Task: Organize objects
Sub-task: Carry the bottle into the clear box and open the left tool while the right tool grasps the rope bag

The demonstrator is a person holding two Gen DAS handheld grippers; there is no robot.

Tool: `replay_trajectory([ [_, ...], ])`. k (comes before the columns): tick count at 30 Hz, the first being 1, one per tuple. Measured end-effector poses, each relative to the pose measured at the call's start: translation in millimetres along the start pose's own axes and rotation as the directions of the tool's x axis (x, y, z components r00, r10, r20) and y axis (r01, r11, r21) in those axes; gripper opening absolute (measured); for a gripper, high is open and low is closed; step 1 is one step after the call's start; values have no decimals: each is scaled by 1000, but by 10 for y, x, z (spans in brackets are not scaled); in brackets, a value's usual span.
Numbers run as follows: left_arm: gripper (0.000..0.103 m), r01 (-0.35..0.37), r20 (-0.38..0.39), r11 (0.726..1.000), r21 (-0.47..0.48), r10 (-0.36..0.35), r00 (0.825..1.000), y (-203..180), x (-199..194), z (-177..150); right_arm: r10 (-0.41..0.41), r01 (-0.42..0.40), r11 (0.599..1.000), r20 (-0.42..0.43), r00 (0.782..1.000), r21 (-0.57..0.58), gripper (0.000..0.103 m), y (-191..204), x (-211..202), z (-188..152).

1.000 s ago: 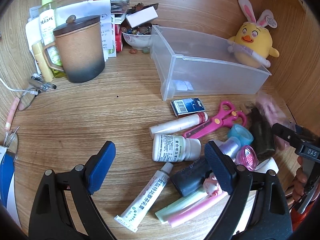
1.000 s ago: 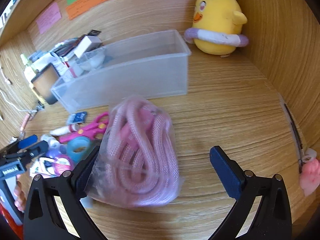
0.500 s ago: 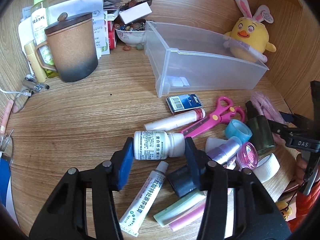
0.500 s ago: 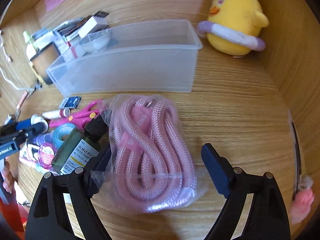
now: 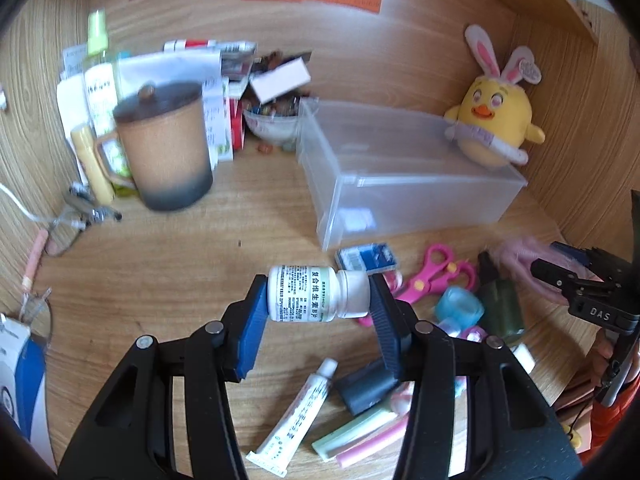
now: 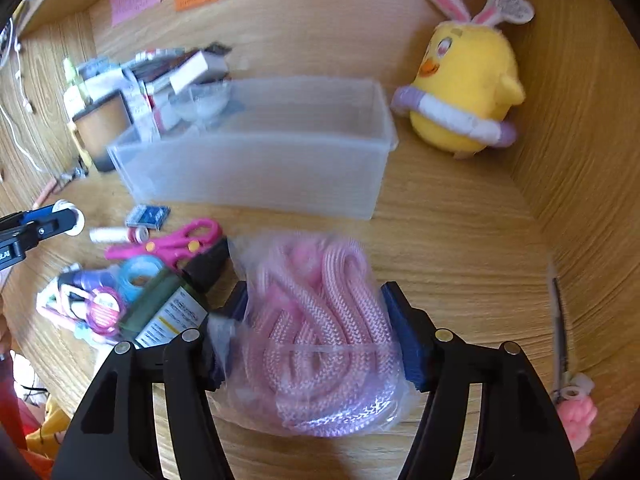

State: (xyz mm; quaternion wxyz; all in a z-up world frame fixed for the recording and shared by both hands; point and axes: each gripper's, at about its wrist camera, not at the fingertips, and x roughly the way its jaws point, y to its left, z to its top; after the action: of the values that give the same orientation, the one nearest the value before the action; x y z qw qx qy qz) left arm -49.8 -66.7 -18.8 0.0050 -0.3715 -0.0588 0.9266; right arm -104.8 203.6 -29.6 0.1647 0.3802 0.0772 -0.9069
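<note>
Carrying both loads into the clear rectangular plastic bin [image 5: 404, 184] looks like the step in hand, and each grip wants steadiness. At the left, the left hand-held gripper [image 5: 318, 300] is clamped end to end on the white plastic pill bottle with a printed label [image 5: 306, 299], one pad on its base, the other on its cap; the bottle lies sideways and appears lifted clear of the desk [image 5: 168, 264]. Keeping it level should stop it pivoting between the pads. The bin sits at about one o'clock from it, open end nearer.

Between bottle and bin lie a small dark-blue barcoded packet [image 5: 366, 256] and pink-handled scissors [image 5: 434, 276], so rising first seems wise. A lidded brown ceramic mug [image 5: 166, 148] stands well apart at ten o'clock.

Further right, the right hand-held gripper [image 6: 314, 330] squeezes the coiled pink braided rope in a clear plastic bag [image 6: 320, 344], jaws pressed into its sides. Soft and slippery, it may sag. The bin [image 6: 260, 160] waits at twelve o'clock; a dark green labelled bottle [image 6: 168, 308] touches the bag's left, and a yellow plush chick with bunny ears [image 6: 464, 88] sits just beside the bin at two o'clock.
</note>
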Motion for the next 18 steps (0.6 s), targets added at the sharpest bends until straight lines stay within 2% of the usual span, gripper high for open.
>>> replay_trajectory([
  [1,49,1,9,1000,3,-2,1000,-17,-14,36,-9,10,1000,13,1000,-9,42,9,-35,31],
  [2,49,4,19,1000,5,-4,1000,-33,-29,69,24,-24,1000,14,1000,-12,21,-3,-75,66],
  [3,49,8,28,1000,9,-9,1000,-51,-41,105,48,-48,999,14,999,-7,9,-15,-95,87],
  [7,49,11,59,999,37,-14,998,-161,-77,216,13,-13,1000,8,1000,-29,10,-1,-66,135],
  [8,49,10,62,999,44,-13,998,-183,-77,239,35,-35,999,-13,999,-20,11,-17,-41,119],
  [10,49,6,66,998,60,-10,998,-231,-75,289,86,-86,996,-56,995,10,24,-69,13,92],
  [12,49,5,68,997,71,-10,998,-261,-57,356,100,-99,995,-64,993,25,60,-96,38,45],
  [13,49,1,68,997,74,-6,998,-274,-38,399,85,-84,996,-57,995,21,66,-96,43,16],
  [14,49,-2,66,997,78,-3,998,-283,-12,446,66,-66,998,-59,996,6,70,-85,57,-7],
  [18,49,27,38,997,72,-30,999,-284,114,602,35,-42,998,-139,990,-47,70,-47,259,-91],
])
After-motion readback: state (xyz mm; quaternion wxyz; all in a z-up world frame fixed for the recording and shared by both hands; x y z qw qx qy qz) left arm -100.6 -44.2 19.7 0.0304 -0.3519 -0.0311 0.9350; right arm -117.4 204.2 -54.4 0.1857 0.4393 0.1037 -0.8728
